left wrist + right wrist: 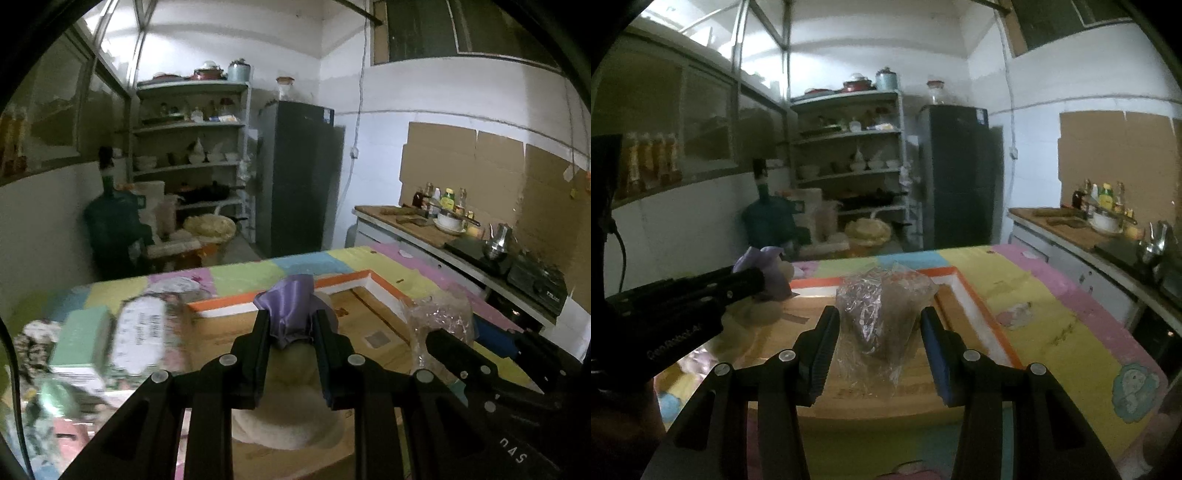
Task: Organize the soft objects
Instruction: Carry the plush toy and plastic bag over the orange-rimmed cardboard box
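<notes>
In the left wrist view my left gripper (291,317) is shut on the purple satin cloth (291,295) of a cream plush toy (291,417), which hangs below the fingers over a cardboard sheet (362,332). My right gripper (443,343) is close on the right with a crumpled clear plastic bag (439,314) at its tip. In the right wrist view the right gripper (880,312) holds that plastic bag (882,302) between both pads, something dark inside it. The left gripper (753,282) comes in from the left with the purple cloth (764,258) and plush toy (764,314).
A pastel patchwork mat (1045,317) covers the table, and an orange-and-white foam strip (347,282) borders the cardboard. Blurred packages (144,339) and a green box (81,339) lie to the left. On the right runs a counter with a stove (535,284). Fridge (299,173) and shelves (192,147) stand behind.
</notes>
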Tool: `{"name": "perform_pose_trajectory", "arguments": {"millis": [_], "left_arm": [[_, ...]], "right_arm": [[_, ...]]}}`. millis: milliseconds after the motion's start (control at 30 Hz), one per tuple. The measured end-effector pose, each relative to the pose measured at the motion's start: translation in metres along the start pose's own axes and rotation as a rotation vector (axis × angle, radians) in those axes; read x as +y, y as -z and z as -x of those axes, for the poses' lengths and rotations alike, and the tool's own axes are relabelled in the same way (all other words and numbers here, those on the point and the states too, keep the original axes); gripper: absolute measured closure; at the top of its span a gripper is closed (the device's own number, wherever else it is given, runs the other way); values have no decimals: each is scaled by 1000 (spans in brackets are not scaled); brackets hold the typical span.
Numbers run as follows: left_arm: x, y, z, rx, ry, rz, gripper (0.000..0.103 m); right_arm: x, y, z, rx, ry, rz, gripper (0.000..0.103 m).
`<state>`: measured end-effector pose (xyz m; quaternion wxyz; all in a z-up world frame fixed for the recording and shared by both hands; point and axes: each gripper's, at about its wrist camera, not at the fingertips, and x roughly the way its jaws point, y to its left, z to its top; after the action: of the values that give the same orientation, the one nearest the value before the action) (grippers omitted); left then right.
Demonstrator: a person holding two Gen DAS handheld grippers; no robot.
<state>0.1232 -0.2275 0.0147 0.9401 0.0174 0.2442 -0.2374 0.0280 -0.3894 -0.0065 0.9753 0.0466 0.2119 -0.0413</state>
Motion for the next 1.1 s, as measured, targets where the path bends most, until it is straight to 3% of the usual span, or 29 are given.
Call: {"name": "perform_pose_trajectory", "arguments": {"millis": [433, 1100], "left_arm": [[-31, 8, -72, 130, 38, 29, 79], [-42, 18, -112, 238, 49, 14, 77]], "right_arm": [[-53, 6, -51, 125, 16, -10, 56], [-72, 17, -85, 250, -26, -31, 54]]}}
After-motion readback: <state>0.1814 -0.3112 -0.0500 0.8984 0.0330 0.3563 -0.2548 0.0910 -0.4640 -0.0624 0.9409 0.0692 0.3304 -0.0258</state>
